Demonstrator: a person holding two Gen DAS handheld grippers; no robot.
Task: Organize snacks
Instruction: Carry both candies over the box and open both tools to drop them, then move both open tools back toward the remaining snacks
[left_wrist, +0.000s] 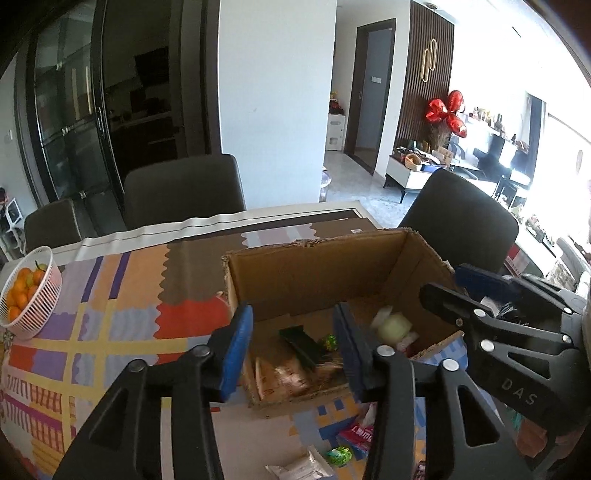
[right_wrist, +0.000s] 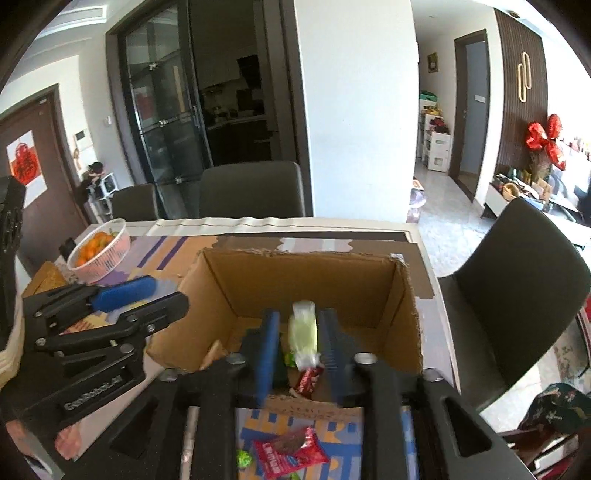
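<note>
Right hand-held gripper (right_wrist: 299, 341) apparently parted around pale snack (right_wrist: 303, 330) over box (right_wrist: 221, 284); left hand-held gripper (left_wrist: 291, 347) released, empty.

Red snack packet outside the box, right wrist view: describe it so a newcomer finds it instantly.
Start at the open cardboard box on the patterned tablecloth. Just in front of its near wall, on a blue-and-orange patch, lies a red snack packet with white lettering. Beside it sits a small green wrapped candy; the packet is larger, flat and red, and lies outside the box, unlike the snacks within.
</note>
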